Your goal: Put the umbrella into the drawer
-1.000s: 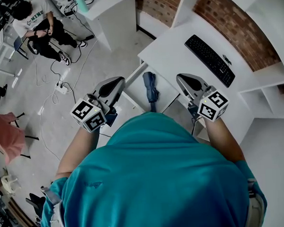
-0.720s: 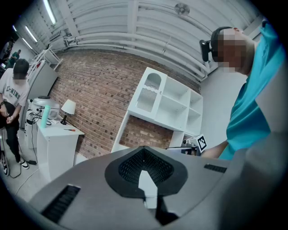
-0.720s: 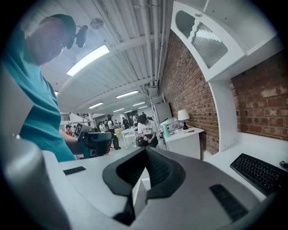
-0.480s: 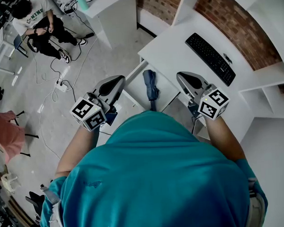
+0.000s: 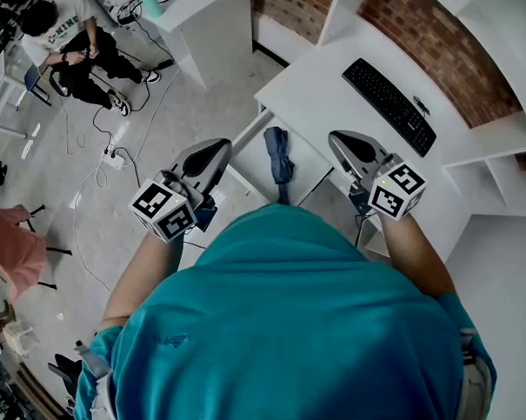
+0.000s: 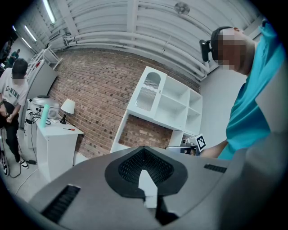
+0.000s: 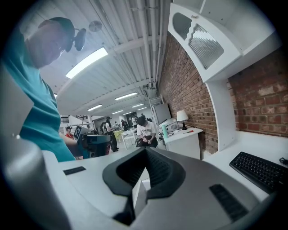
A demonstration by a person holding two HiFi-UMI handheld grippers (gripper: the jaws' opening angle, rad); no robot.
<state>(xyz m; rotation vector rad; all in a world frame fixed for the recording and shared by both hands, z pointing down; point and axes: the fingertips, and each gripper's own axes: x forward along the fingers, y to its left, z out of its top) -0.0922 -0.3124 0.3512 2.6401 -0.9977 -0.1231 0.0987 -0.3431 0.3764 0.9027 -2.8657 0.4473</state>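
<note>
In the head view a folded dark blue umbrella lies inside the open white drawer below the desk edge. My left gripper hangs just left of the drawer, its jaws together and empty. My right gripper hovers over the drawer's right side by the desk, also shut with nothing in it. Both stand apart from the umbrella. The left gripper view shows only its own closed jaws and the right gripper across from it. The right gripper view shows closed jaws and the left gripper.
A black keyboard lies on the desk against a brick wall. White shelves stand at the right. A second white table is at the back. A seated person and floor cables with a power strip are at the left.
</note>
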